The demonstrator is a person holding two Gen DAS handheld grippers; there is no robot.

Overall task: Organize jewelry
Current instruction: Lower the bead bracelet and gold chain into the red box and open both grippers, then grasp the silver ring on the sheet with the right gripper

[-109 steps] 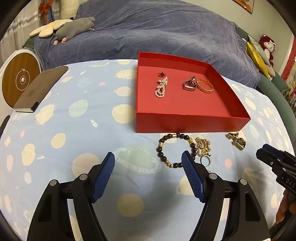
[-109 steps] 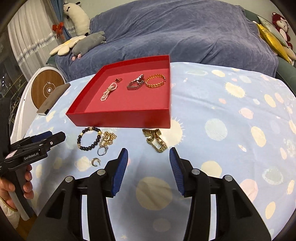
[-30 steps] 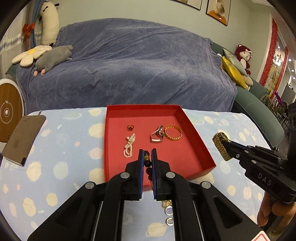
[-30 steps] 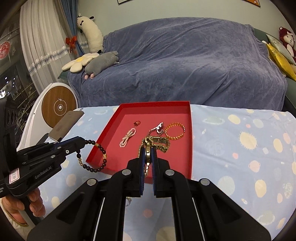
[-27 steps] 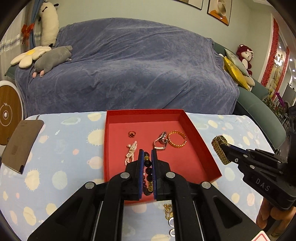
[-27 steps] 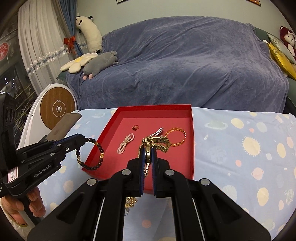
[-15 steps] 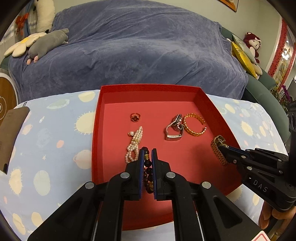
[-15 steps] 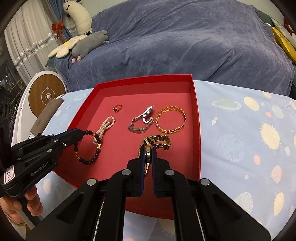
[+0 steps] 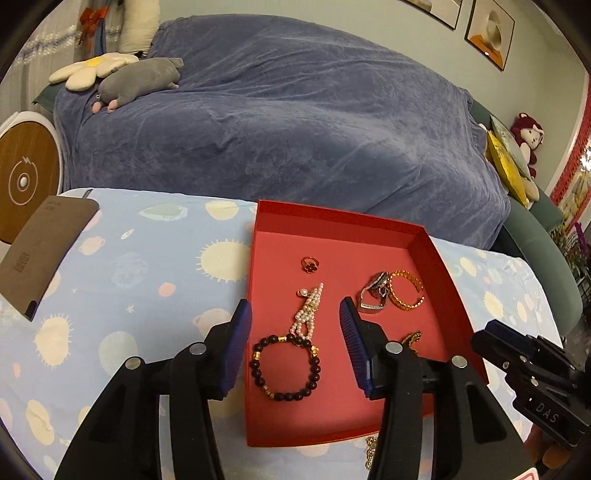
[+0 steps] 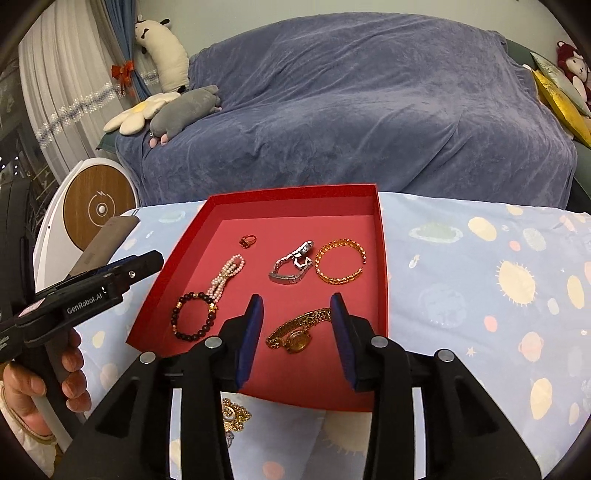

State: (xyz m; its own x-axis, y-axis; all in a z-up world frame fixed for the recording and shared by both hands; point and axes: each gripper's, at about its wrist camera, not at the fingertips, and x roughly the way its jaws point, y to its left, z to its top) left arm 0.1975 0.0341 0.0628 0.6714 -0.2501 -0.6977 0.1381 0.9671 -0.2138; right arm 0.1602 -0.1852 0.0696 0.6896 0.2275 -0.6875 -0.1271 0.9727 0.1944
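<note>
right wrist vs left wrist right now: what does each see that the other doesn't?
Right wrist only: the whole gold watch lying in the red tray, and the hand holding the left gripper. Left wrist only: framed pictures on the wall. Both: dark bead bracelet, pearl bracelet, ring, silver bracelet, gold bangle, and both the left and right gripper open.

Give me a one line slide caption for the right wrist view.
Right gripper, jaws just opened, above gold watch lying in red tray.

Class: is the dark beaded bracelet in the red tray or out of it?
In. The dark beaded bracelet lies flat on the red tray floor.
</note>
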